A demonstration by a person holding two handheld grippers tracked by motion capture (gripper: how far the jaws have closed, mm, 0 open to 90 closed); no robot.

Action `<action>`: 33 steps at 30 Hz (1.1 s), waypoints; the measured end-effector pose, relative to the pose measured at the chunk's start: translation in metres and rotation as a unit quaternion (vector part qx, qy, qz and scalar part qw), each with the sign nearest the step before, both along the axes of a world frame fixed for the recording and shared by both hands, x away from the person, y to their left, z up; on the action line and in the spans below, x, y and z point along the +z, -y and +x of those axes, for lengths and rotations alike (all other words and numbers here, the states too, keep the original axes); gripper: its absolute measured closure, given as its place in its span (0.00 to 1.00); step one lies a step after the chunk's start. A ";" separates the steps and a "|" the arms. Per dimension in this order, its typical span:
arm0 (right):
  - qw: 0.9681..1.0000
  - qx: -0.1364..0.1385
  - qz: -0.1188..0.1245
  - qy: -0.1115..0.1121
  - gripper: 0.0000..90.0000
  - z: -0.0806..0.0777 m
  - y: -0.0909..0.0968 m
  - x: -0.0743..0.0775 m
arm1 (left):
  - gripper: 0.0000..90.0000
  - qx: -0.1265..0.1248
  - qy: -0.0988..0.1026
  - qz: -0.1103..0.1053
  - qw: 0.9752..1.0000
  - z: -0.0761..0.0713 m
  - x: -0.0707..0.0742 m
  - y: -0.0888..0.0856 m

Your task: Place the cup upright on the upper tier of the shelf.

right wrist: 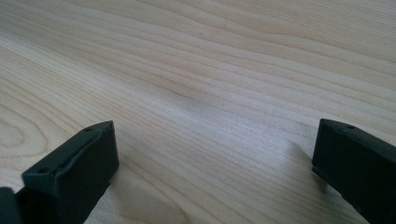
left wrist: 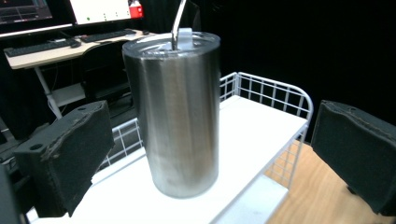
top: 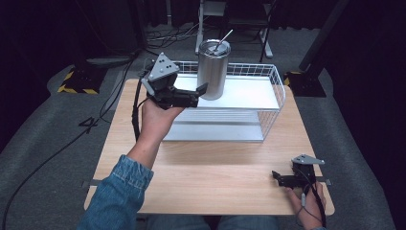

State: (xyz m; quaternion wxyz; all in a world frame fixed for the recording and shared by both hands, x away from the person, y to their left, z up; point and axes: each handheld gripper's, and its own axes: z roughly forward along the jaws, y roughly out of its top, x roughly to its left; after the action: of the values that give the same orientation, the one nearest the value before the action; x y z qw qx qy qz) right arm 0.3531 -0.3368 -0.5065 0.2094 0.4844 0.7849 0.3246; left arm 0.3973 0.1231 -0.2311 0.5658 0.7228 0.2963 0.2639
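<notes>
**Left gripper lines up on the steel tumbler**

Dark curtains and cables ring a wooden table that carries a white wire rack at its far side. On the rack's upper white shelf, toward its left end, a tumbler stands upright.

The left gripper hovers just left of the tumbler, jaws spread wide; in the left gripper view the two black pads sit to either side of the cup and nearer than it, apart from its wall. The right gripper rests low at the table's near right corner, its jaws also spread over bare wood, holding nothing.

The step in hand looks like a grasp of the tumbler. To do it well, the gripper should probably move forward until the pads bracket the widest line of the body, stay level, and close around mid-height so the tall cup does not tip.

The tumbler is brushed steel, a plain cylinder narrowing slightly at the base, with a clear lid and a bent metal straw rising through it. Its smooth wall may slip under a light squeeze.
</notes>
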 end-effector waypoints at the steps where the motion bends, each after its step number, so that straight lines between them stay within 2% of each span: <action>1: 1.000 0.000 0.000 0.000 0.01 0.000 0.000 0.000 | 0.00 -0.001 0.001 0.001 1.000 -0.004 -0.001 -0.003; 8: 1.000 0.000 0.001 0.000 0.01 0.001 -0.001 0.000 | 0.00 -0.004 0.000 0.008 1.000 -0.030 -0.006 -0.024; 16: 1.000 0.001 0.001 0.000 0.01 0.002 -0.001 0.000 | 0.00 -0.007 -0.009 0.007 1.000 -0.047 -0.020 -0.051; 20: 1.000 0.001 0.001 0.000 0.01 0.002 -0.001 0.000 | 0.00 -0.002 -0.015 0.011 1.000 -0.053 -0.030 -0.061; 26: 1.000 0.001 0.001 0.000 0.01 0.002 -0.001 0.000 | 0.00 -0.002 -0.026 0.031 0.999 -0.061 -0.053 -0.072; 33: 1.000 0.001 0.001 0.000 0.01 0.002 -0.001 0.000 | 0.00 0.001 -0.043 0.021 0.999 -0.067 -0.079 -0.087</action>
State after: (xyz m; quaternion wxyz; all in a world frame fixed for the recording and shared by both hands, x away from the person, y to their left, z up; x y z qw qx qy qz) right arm 0.3547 -0.3360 -0.5065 0.2085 0.4839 0.7850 0.3260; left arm 0.3299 0.2097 -0.3104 0.5368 0.7451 0.3155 0.2389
